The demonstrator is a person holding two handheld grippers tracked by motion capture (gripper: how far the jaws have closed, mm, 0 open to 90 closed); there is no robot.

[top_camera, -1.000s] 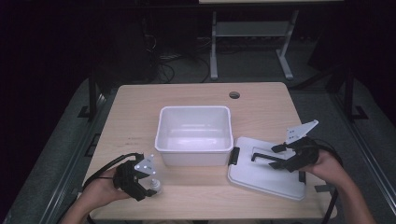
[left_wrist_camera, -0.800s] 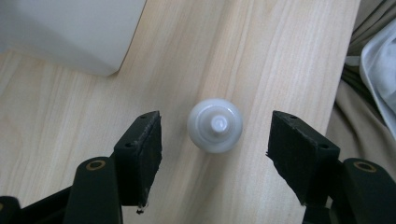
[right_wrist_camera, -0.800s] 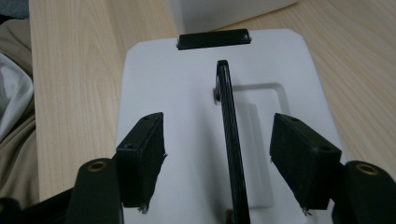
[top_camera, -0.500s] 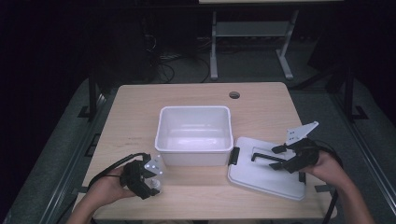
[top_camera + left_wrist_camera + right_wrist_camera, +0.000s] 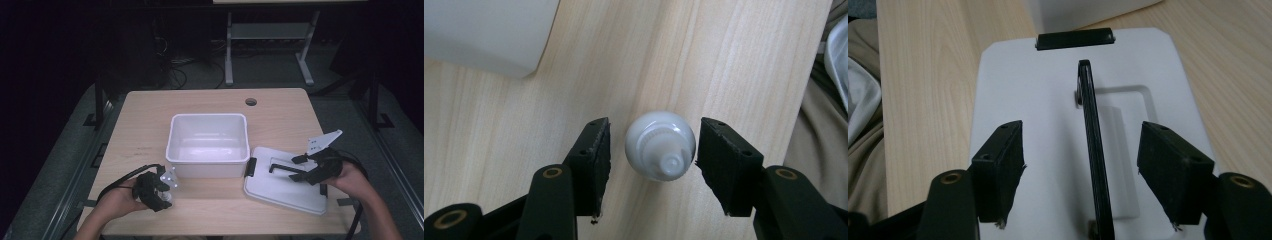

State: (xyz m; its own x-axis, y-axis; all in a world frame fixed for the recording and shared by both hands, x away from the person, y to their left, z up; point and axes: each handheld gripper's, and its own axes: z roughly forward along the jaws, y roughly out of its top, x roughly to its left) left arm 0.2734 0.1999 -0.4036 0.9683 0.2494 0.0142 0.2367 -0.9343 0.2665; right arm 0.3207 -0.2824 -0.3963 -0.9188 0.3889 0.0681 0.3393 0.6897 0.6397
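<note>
The small white bottle (image 5: pixel 660 145), likely light, stiff and slippery, is bracketed by the closing left gripper (image 5: pixel 653 157), pads at three and nine o'clock, not yet pressing.

A: the table (image 5: pixel 150 125) looks like pale matt wood grain, the tub (image 5: pixel 208 145) smooth glossy white plastic.

B: yeah, the bottle (image 5: pixel 660 145) is smooth white plastic too, and the lid (image 5: pixel 1048 125) matt white with a black plastic handle (image 5: pixel 1095 150).
</note>
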